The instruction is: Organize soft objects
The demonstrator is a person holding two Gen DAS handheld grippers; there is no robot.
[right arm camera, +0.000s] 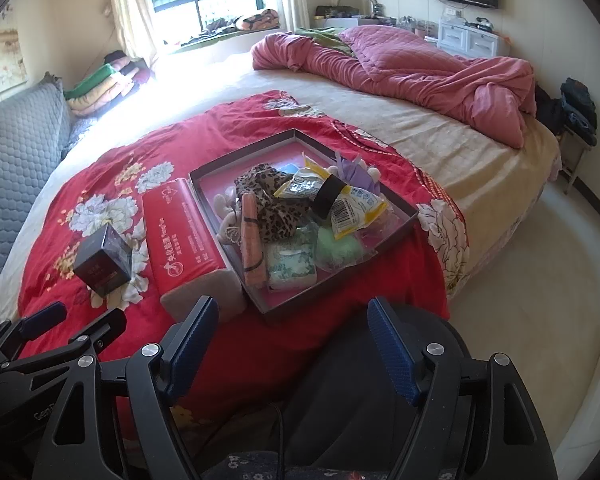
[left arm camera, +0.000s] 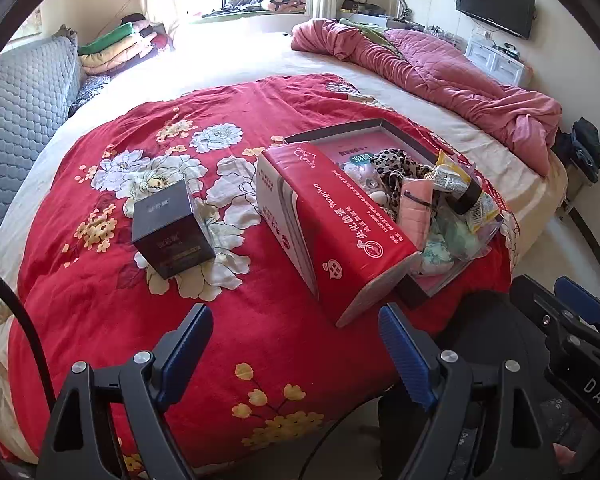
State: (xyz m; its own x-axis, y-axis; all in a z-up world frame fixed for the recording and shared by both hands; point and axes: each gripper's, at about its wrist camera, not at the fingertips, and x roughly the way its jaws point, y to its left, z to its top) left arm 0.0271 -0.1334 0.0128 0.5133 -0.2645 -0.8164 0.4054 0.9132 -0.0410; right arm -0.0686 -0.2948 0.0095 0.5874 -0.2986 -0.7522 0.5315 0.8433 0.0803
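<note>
A shallow dark tray with a pink floor lies on the red flowered blanket. It holds a heap of soft items: a leopard-print cloth, a pink roll, a green pouch, yellow-and-white packets. In the left wrist view the same tray sits behind a red tissue pack. My left gripper hovers open over the blanket's near part, nothing between its fingers. My right gripper is open too, short of the tray's near corner.
A small dark box stands on the blanket left of the red pack. A crumpled pink quilt lies at the bed's far right. Folded bedding is stacked by the window. A grey padded headboard borders the left.
</note>
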